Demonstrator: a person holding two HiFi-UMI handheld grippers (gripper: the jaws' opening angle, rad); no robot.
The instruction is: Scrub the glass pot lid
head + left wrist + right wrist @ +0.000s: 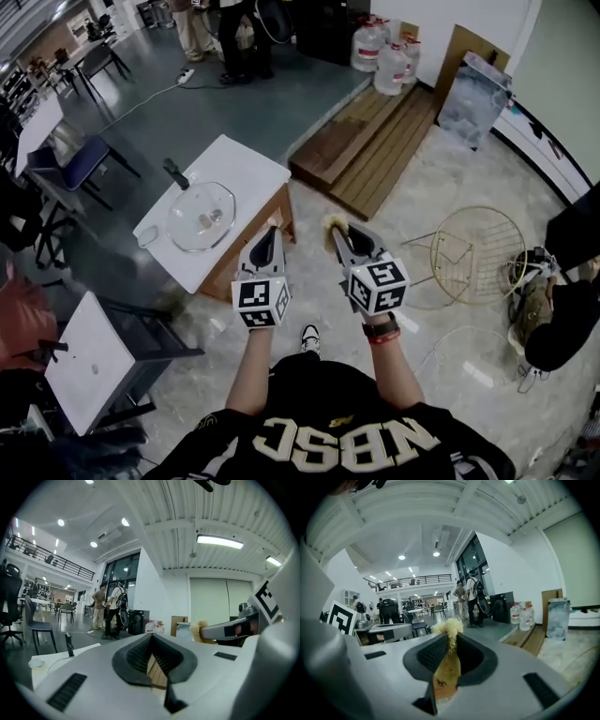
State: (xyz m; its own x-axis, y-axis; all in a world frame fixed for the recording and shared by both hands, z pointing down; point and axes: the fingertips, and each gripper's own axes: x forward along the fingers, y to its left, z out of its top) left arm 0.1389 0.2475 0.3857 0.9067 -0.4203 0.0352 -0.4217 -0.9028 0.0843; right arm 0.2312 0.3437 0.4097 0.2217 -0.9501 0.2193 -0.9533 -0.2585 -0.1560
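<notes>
Left tool [152, 638] is pointing forward, jaws meeting at the tips and gripping nothing. Right tool [209, 631] is sitting at the right, pinching a fluffy yellow scrubber [197, 630]. A dark handle [69, 645] is standing upright on the white worktop [47, 662], low left.

White table [246, 159], glass pot lid [201, 216] on it, dark handle [175, 173] beside

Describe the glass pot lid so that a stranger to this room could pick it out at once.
Start at the white rectangular table with the wooden base, just ahead of the person. The clear round glass pot lid lies on its top, with a small fitting at its centre. It is the only wide see-through disc there: the black handled object beside it is slim and opaque.
</notes>
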